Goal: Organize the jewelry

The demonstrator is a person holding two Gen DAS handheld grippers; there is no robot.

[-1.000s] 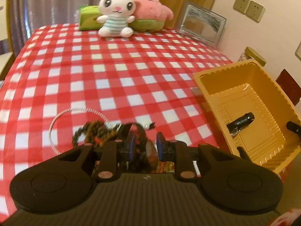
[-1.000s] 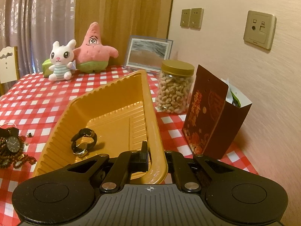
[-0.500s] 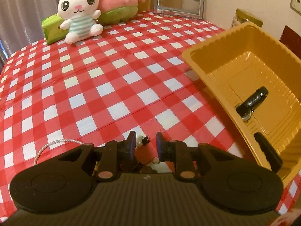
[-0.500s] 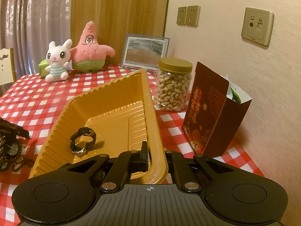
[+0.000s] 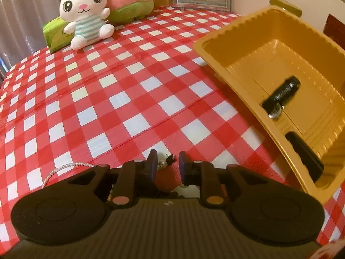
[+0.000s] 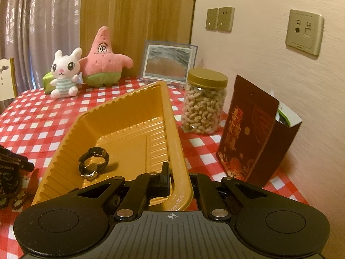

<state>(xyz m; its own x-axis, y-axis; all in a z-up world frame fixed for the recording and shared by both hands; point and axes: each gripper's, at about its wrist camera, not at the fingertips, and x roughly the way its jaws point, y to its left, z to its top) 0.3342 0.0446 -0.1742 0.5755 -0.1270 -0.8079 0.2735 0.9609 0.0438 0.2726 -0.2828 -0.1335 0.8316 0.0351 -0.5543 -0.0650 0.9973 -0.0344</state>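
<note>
On a red-and-white checked table [image 5: 138,90], the jewelry sort stands partway done. At the near left edge a pearl strand [image 5: 64,168] curls out from under the left gripper [image 5: 165,165], which hovers low over a heap of beads and small pieces, mostly hidden beneath its body. Its blue-padded fingers [image 5: 152,164] are slightly parted, and a small silver bead [image 5: 162,164] and a dark stud [image 5: 170,158] lie on the cloth between their tips; whether the pads press on anything is hidden. To the right sits the gold tray [image 6: 69,138], tilted with its near right corner raised, a black watch [image 6: 93,161] lying on its floor. The right gripper [image 6: 179,179] is clamped on that tray's near rim — one finger inside the wall, the other outside. Further right, toward the table's far right corner, stand a jar of cashews [image 6: 203,105] and a dark red gift bag [image 6: 254,142]; a white bunny toy [image 6: 63,73] and a pink starfish toy [image 6: 103,60] sit along the far edge.

The risks from here look plain: a narrow pinch could miss the tiny stud or flick it across the cloth, tangled beads could drag neighbours along, and — with the tray held tilted — the watch could slide.
</note>
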